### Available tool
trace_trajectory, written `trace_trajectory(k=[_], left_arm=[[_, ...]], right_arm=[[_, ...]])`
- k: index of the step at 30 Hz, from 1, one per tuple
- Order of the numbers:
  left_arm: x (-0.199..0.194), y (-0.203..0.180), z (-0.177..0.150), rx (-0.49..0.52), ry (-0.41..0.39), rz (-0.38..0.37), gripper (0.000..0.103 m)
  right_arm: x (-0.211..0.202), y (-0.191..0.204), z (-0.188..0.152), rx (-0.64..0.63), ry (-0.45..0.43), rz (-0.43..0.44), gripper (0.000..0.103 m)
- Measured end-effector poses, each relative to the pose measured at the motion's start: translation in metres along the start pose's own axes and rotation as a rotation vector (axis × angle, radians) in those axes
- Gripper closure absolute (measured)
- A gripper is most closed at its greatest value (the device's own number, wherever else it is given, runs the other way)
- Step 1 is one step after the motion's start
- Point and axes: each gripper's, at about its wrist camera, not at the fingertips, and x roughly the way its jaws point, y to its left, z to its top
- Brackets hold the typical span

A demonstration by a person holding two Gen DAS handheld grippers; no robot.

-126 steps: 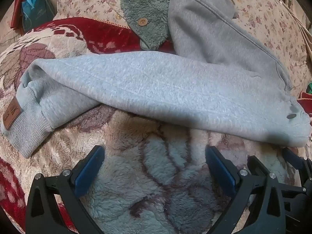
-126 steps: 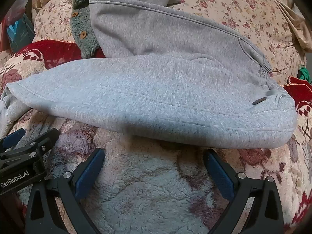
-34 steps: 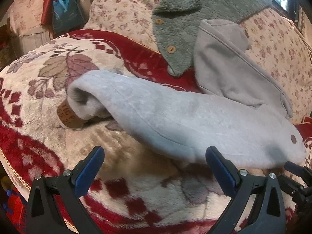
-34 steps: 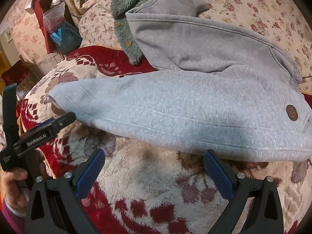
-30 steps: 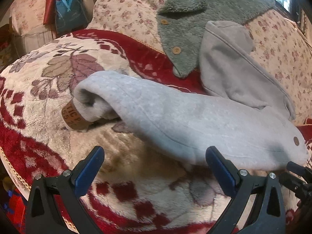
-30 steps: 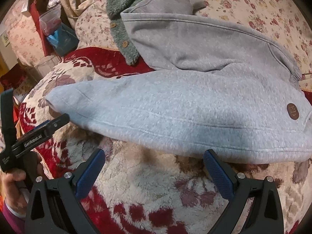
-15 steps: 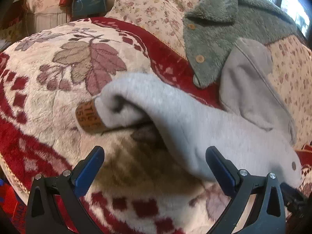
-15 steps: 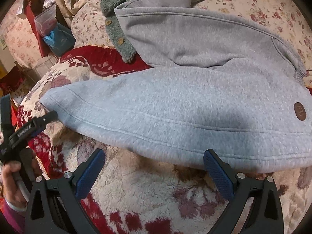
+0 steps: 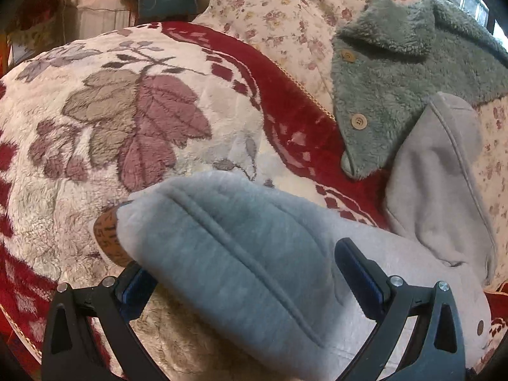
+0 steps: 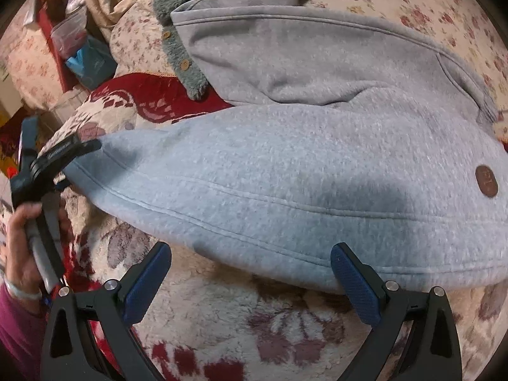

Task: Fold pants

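The grey fleece pants (image 10: 301, 171) lie across the blanket, one leg folded over the other, with a round brown patch (image 10: 486, 180) near the waist. In the left wrist view the folded leg end (image 9: 228, 254) with its brown cuff label (image 9: 109, 238) sits between the wide-open jaws of my left gripper (image 9: 250, 273). The left gripper also shows in the right wrist view (image 10: 60, 158) at the leg end, held by a hand. My right gripper (image 10: 250, 276) is open and empty, just in front of the pants' near edge.
A red and cream floral blanket (image 9: 104, 120) covers the couch. A green fleece jacket (image 9: 397, 89) with wooden buttons lies behind the pants on a flowered cushion (image 10: 412, 6). Bags and boxes (image 10: 89, 57) stand at the far left.
My left gripper has moved forward onto the folded leg end, which now lies between its open jaws. The right gripper has edged closer to the pants' near edge.
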Motion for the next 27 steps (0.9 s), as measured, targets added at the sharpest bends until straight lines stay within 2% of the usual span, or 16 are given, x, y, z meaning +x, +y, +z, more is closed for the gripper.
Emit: trace_trajectory(k=[5,9,13,20,24,26,27], left_arm=[[-0.002,-0.001,-0.002,0.012,0.004,-0.010,0.000],[-0.003,-0.002,-0.005,0.038,0.006,-0.006,0.000],[-0.006,-0.006,-0.009,0.062,-0.001,-0.001,0.000],[-0.007,-0.015,-0.018,0.137,-0.001,0.022,0.000],[-0.003,-0.016,-0.019,0.154,0.004,0.025,0.000],[-0.002,-0.017,-0.019,0.151,0.007,0.004,0.000],[-0.001,-0.017,-0.018,0.146,0.011,-0.036,0.004]], right_arm=[[-0.023,-0.022,-0.010,0.101,0.000,0.082,0.002],[-0.050,-0.058,-0.025,0.179,-0.005,0.016,0.002],[-0.072,-0.108,-0.036,0.324,-0.035,-0.018,0.002],[-0.070,-0.157,-0.038,0.475,-0.063,-0.016,0.002],[-0.061,-0.171,-0.034,0.530,-0.094,-0.011,0.011],[-0.057,-0.180,-0.033,0.554,-0.112,-0.014,0.023],[-0.055,-0.185,-0.032,0.566,-0.121,-0.021,0.037]])
